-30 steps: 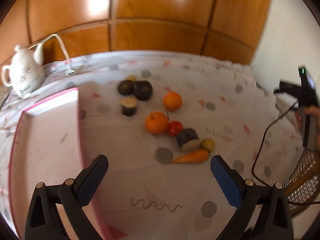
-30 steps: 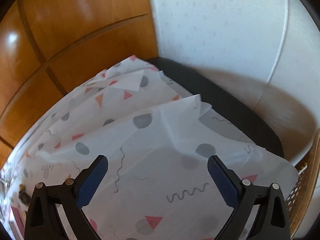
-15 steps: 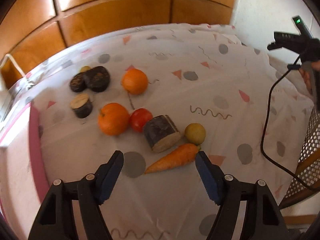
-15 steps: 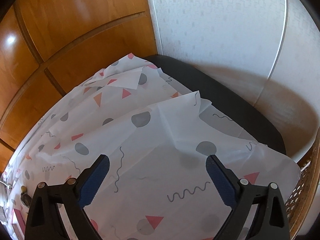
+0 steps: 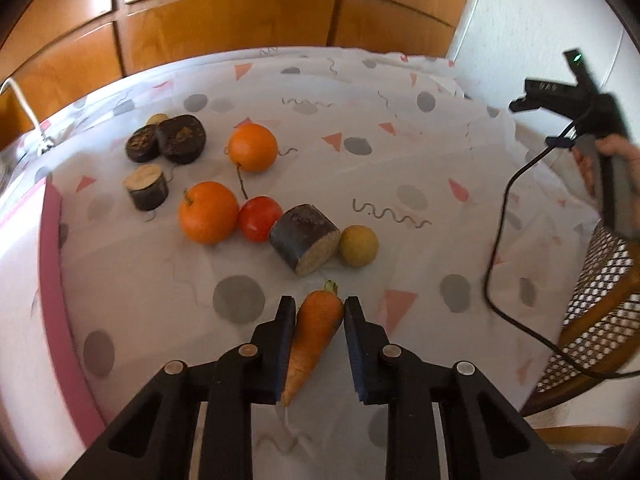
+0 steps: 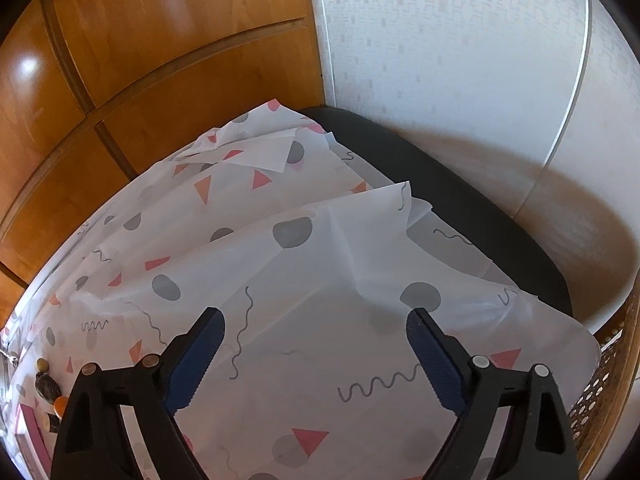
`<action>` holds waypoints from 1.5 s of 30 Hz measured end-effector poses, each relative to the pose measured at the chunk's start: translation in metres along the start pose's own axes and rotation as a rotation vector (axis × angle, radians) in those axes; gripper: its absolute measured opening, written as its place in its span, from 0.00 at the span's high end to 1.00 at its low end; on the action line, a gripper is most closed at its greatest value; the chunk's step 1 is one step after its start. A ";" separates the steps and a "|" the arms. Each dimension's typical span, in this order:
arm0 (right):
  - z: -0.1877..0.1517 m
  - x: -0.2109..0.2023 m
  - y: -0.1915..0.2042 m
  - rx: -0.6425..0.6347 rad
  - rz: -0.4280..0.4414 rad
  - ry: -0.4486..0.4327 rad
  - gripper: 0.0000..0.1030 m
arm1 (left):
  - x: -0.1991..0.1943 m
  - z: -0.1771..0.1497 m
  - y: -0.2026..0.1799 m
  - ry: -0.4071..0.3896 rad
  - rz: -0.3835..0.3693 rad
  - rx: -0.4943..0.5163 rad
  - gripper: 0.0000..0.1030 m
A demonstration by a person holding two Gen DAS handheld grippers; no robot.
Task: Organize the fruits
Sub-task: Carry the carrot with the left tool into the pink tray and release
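Orange carrot (image 5: pixel 316 330) sits clamped between the jaws of the left gripper (image 5: pixel 317 312), both pads pressed on its thick end; leafy stub points away from the camera, thin tip points back between the arms. Carrot lies on the white cloth (image 5: pixel 400 168) with grey dots, pink triangles and squiggles that covers the tabletop.

Just beyond the carrot: dark cut log-shaped piece (image 5: pixel 305 238) with a pale cut face, small yellow-green round fruit (image 5: pixel 359 246) touching it on the right, red tomato (image 5: pixel 260 218) touching it on the left. Near orange (image 5: pixel 208 212) touches the tomato. Far orange (image 5: pixel 253 147) sits apart, further back. Back left: two dark round chunks (image 5: pixel 170 143) side by side, a small yellowish item half hidden behind them, and a shorter dark stump (image 5: pixel 146 186) with a pale top nearer. Pink-rimmed white tray (image 5: pixel 50 264) along the left edge, beside the fruit group.

Right gripper (image 6: pixel 316 356) hovers over a bare stretch of the same cloth, jaws wide apart and closing slightly, nothing between them. In the left wrist view it shows at the far right edge, held in a person's hand (image 5: pixel 600 160), black cable (image 5: pixel 500 240) trailing down from it. Black seat (image 6: pixel 460 188) sticks out from under the cloth edge in the right wrist view. Wicker chair (image 5: pixel 600 308) at right. Wood panelling (image 5: pixel 224 20) behind, white wall (image 6: pixel 460 60) to the right.
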State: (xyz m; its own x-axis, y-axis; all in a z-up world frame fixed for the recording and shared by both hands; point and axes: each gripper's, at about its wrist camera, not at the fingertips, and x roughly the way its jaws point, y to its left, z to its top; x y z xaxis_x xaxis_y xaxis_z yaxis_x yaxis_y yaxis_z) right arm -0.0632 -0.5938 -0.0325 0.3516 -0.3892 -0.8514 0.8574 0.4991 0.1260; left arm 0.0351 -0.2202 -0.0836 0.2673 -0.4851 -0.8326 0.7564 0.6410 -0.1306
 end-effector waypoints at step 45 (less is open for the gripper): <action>-0.012 0.003 0.020 -0.090 0.050 0.054 0.24 | -0.050 -0.012 0.071 -0.089 -0.039 -0.157 0.77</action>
State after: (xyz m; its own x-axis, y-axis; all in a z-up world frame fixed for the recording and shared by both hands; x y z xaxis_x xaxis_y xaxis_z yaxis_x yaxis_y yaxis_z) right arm -0.0495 -0.5758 -0.0390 0.3705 -0.3207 -0.8717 0.8013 0.5850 0.1253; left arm 0.0681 -0.1435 -0.0576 0.2968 -0.5577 -0.7751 0.6666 0.7023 -0.2500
